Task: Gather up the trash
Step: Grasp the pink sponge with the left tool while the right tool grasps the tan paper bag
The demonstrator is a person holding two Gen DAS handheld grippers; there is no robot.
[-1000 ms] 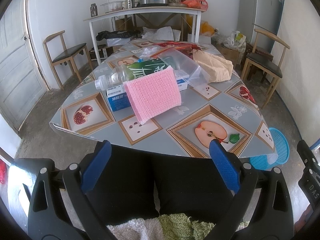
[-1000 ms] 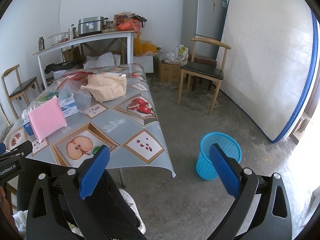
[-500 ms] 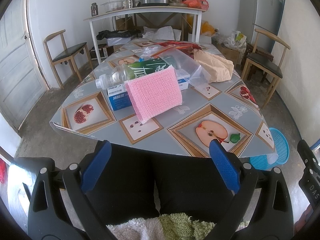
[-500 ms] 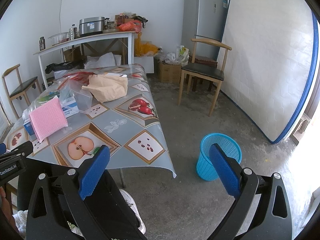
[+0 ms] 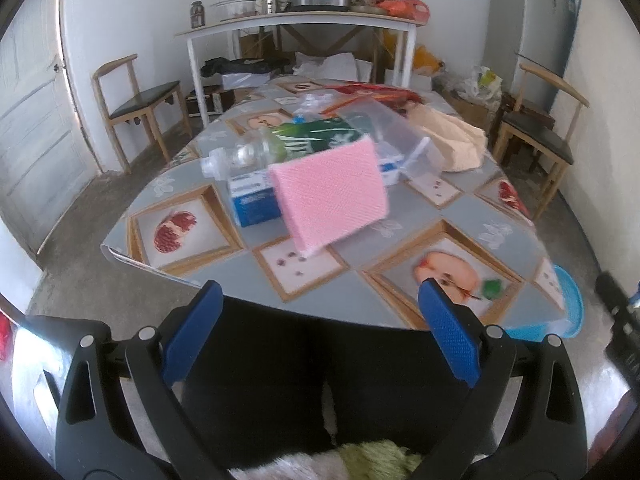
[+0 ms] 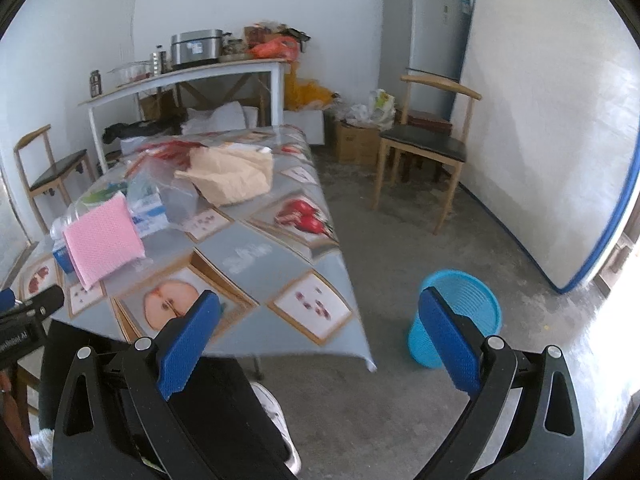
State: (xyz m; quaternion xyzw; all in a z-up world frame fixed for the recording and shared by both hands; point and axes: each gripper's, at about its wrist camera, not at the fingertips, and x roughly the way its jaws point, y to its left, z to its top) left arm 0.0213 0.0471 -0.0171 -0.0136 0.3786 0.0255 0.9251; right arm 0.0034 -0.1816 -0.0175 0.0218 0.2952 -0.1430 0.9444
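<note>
A table (image 5: 240, 268) with a fruit-print cloth carries a pile of trash: a pink textured sheet (image 5: 332, 196), a clear plastic bottle (image 5: 256, 152) with a green label, a blue and white box (image 5: 252, 200), a clear plastic bag (image 5: 396, 136) and a crumpled brown paper bag (image 5: 452, 140). My left gripper (image 5: 320, 340) is open, low in front of the table's near edge, above a person's dark trousers. My right gripper (image 6: 320, 340) is open too, empty, facing the table's right corner. A blue mesh bin (image 6: 460, 316) stands on the floor to the right of the table (image 6: 280, 256).
Wooden chairs stand at the left (image 5: 136, 100) and at the right (image 6: 428, 136). A white side table (image 5: 304, 24) with pots and jars is behind. A fridge (image 6: 420, 36), a leaning mattress (image 6: 560, 120) and boxes (image 6: 356, 140) line the right side. The floor is bare concrete.
Both views have shifted slightly and blurred: the left gripper moved closer to the table, and the right gripper turned a little left. Both stay open and empty.
</note>
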